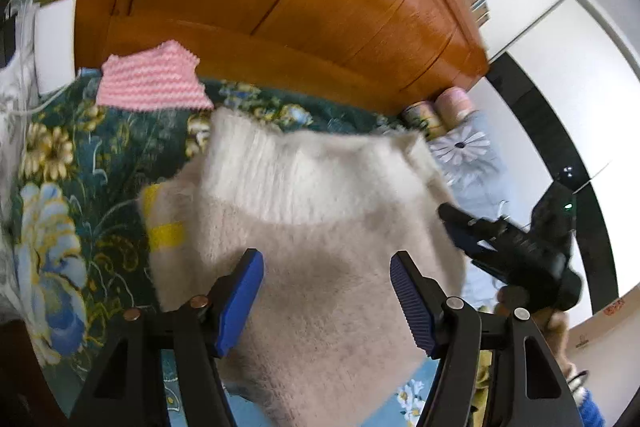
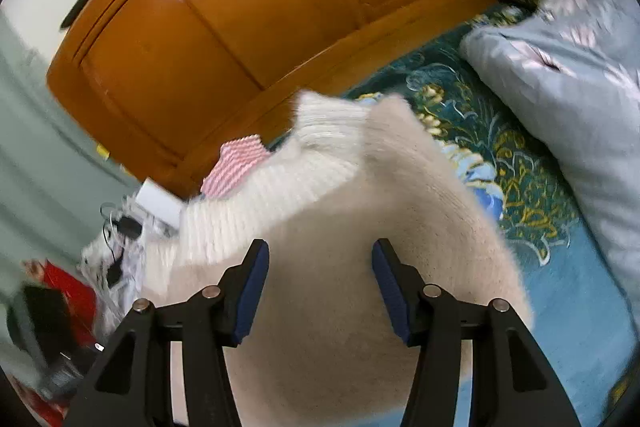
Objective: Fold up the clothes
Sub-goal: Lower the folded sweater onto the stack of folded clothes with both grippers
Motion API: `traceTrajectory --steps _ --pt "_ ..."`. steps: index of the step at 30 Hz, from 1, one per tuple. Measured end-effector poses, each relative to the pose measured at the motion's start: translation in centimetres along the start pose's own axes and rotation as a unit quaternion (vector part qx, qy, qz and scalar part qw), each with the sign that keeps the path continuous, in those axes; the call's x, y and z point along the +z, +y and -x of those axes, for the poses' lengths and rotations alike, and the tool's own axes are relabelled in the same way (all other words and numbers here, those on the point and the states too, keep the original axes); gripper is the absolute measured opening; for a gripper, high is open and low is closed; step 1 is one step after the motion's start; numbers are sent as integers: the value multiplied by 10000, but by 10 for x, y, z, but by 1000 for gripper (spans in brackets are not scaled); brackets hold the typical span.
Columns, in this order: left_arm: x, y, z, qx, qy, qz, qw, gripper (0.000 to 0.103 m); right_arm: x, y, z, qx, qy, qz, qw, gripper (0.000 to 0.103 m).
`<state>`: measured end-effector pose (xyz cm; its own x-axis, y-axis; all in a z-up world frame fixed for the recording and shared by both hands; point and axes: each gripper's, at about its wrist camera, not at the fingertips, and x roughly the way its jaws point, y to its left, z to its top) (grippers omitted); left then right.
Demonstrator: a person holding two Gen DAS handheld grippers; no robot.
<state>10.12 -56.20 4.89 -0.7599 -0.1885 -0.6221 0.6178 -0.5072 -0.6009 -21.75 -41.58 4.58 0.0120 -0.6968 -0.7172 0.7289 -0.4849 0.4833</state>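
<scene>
Grippers, left (image 1: 326,297) and right (image 2: 318,287), both hover with fingers spread wide and holding nothing over the fluffy beige sweater (image 1: 304,227) on the floral bedspread (image 1: 60,207).

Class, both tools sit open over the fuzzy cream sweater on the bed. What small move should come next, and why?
Probably lower the left tool and close it on the cream sweater. Both it and the right tool are open and hold nothing, while the sweater lies bunched on the floral bedspread.
</scene>
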Motion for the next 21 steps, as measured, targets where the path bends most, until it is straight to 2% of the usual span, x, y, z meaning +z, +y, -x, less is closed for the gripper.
traceTrajectory --steps 4,7,11,13,16,20,21 --pt "2 -10 9 42 95 -11 9999 70 2 -1 1 -98 81 -281 9995 55" --pt "-1 -24 25 -1 97 -177 9998 70 -4 15 23 -181 -149 -159 9996 55" --pt "-17 -48 44 30 -14 -528 9986 70 -26 36 51 -117 -344 311 9989 56" --pt "-29 -52 50 -90 -90 -519 9986 70 -41 42 62 -84 -333 530 9980 61" --pt "-45 -53 54 -193 -40 -471 9987 73 -60 44 68 -172 -238 683 9972 62" --pt "-65 -54 54 -192 61 -447 9988 79 -86 37 73 -261 -218 530 9980 64" --pt "-70 -55 54 -184 84 -442 9988 82 -93 34 76 -247 -241 456 9984 71"
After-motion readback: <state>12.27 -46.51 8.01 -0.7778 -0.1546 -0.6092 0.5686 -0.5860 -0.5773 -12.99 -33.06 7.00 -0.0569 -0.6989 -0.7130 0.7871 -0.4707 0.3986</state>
